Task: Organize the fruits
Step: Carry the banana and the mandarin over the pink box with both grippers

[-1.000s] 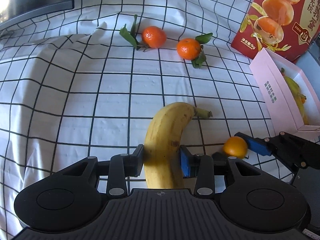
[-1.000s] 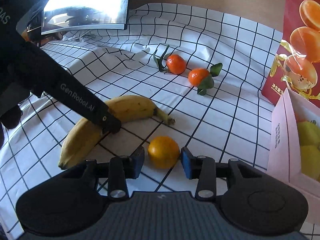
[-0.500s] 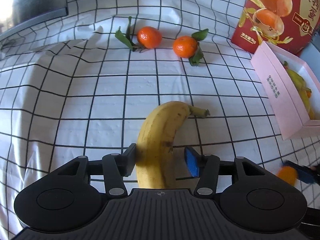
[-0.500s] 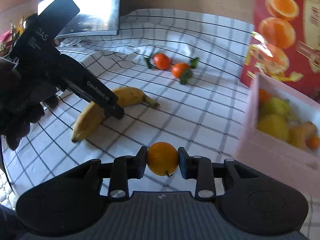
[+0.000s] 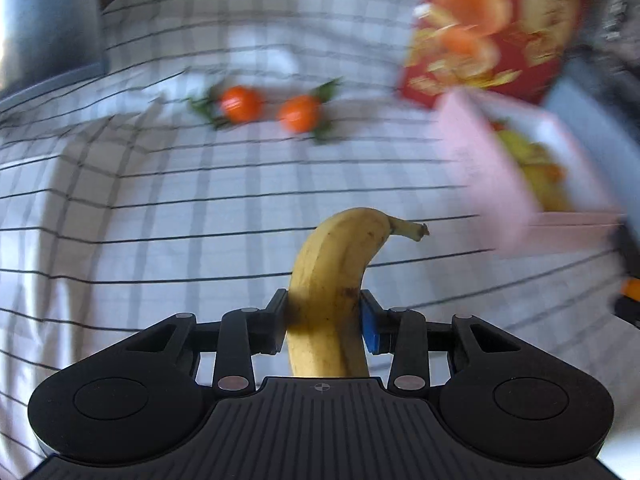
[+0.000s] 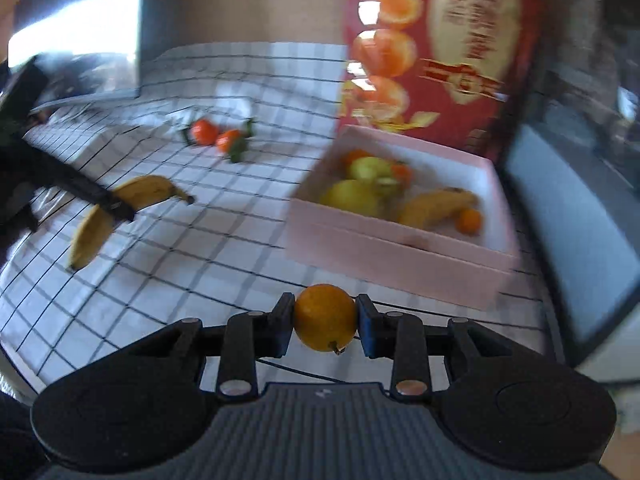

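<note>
A yellow banana (image 5: 332, 276) stands between the jaws of my left gripper (image 5: 324, 310); they are closing, the pads press its sides, and it hangs just above the checked cloth (image 5: 160, 208). The right wrist view shows the same banana (image 6: 148, 192) at the left. My right gripper (image 6: 325, 318) is shut on a small orange (image 6: 325, 314), held in the air in front of the pink box (image 6: 400, 256). That box holds a banana, yellow-green fruits and small oranges. Two leafy tangerines (image 5: 241, 104) (image 5: 299, 113) lie on the cloth farther back.
A tall red carton (image 6: 436, 48) printed with oranges stands right behind the pink box. A dark screen (image 5: 44, 20) sits at the cloth's far left corner. A grey-blue object (image 6: 572, 220) borders the box on the right.
My left gripper closed on the banana and raised it off the cloth. My right gripper carried the orange up and to the right, toward the pink box. Both views are now motion-blurred.
</note>
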{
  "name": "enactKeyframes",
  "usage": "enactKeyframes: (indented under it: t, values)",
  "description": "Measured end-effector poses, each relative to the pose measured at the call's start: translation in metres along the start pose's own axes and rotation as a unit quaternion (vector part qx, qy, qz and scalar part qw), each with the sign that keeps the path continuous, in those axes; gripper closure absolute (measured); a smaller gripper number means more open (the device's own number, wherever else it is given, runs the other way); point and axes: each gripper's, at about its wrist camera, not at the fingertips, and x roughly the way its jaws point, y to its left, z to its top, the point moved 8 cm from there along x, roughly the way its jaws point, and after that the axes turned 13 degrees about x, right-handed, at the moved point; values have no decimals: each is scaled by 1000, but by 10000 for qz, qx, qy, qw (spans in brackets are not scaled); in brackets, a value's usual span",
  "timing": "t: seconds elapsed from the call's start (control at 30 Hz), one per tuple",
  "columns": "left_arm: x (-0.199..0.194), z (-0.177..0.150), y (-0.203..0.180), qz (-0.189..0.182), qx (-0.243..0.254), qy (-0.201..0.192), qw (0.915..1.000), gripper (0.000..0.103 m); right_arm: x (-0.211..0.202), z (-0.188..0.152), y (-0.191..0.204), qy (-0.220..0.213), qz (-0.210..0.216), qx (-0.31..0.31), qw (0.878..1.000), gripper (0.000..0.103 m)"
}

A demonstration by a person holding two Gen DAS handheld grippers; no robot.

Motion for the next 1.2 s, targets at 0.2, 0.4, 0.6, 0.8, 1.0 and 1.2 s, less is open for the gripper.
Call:
enactKeyframes:
  t: [0.2, 0.4, 0.6, 0.8, 1.0, 1.2]
  values:
    - [-61, 75, -55, -1018, 167, -1003, 9896, 62, -36, 40, -42, -719, -378, 285, 9963, 71]
    - [-83, 178, -101, -1274, 726, -1614, 9759, 61, -83, 99, -64, -1762, -408, 400, 9827, 71]
    - [-8, 208, -135, -1618, 335, -849, 9826, 61, -83, 97, -81, -1960, -544, 736, 9763, 71]
    - [67, 208, -159, -1519, 337, -214, 9876, 61, -66, 50, -89, -1482, -562, 1252, 9794, 71]
    - [110, 199, -180, -1637, 290, 177, 9859, 74, -53, 24, -106, -1150, -785, 1659, 9763, 71]
    - [115, 207, -189, -1615, 493, -130, 9855, 92, -42, 16, -113, -946, -879, 1832, 9746, 71]
